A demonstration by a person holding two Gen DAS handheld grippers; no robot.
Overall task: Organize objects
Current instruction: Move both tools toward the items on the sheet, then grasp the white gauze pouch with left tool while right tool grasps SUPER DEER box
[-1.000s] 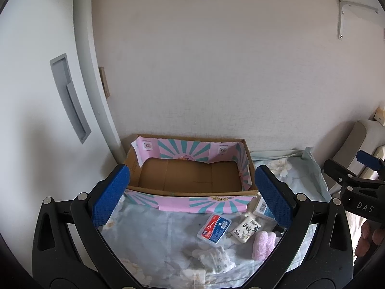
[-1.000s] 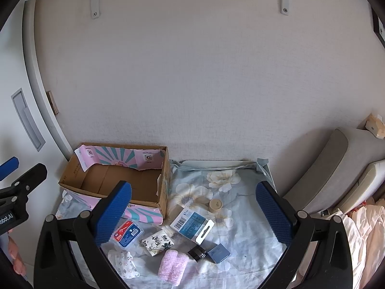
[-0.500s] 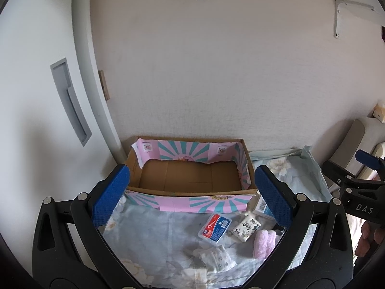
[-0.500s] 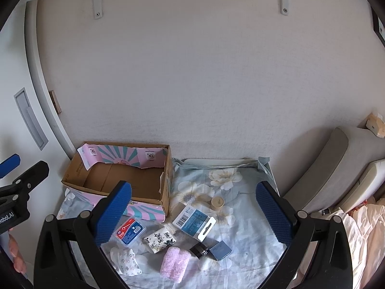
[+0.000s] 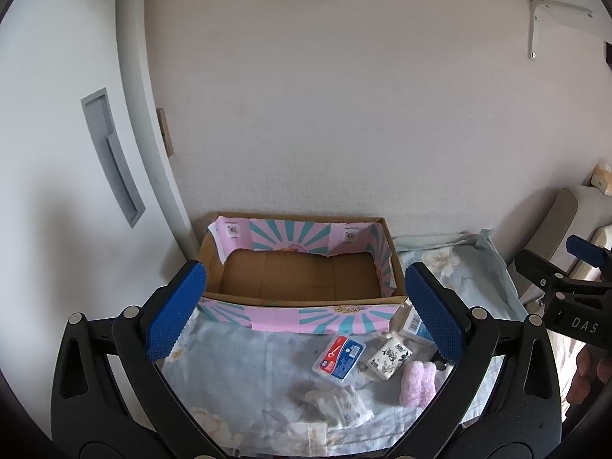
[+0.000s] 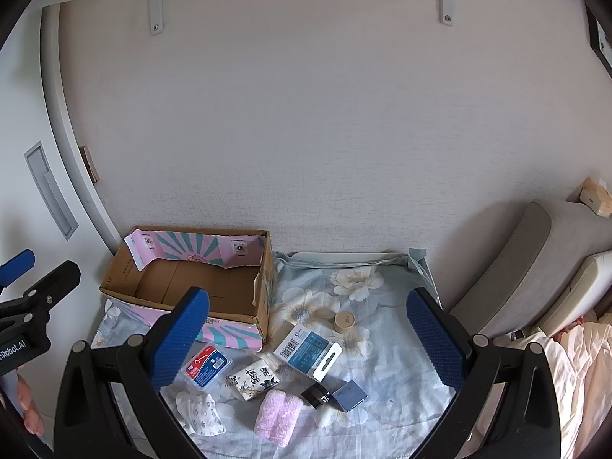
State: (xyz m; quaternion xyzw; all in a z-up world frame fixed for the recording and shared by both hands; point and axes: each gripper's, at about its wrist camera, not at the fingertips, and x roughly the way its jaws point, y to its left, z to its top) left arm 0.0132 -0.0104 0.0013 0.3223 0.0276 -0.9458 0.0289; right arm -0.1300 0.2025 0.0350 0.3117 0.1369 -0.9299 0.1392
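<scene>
While both grippers hang above the bed with jaws spread wide and nothing between them, the floral sheet fills the ground below, run up against a pale wall. Grey cushion leans at the right edge. Cardboard box, lined with pink and teal paper, sits at the sheet's far left against the wall; its floor shows bare brown card. Left gripper is held over the box's near wall; right gripper over the loose items. Those items lie in a cluster just in front of and to the right of the box. Blue and white card pack lies flat near the box's right corner. Pink fluffy cloth nearest the camera. White patterned cloth bundled to its left. Red and blue plastic case just before the box front. Tissue pack with black print touches the card pack's corner. Small blue box beside a black jar, touching. Round tan tin sits apart, farther back.
</scene>
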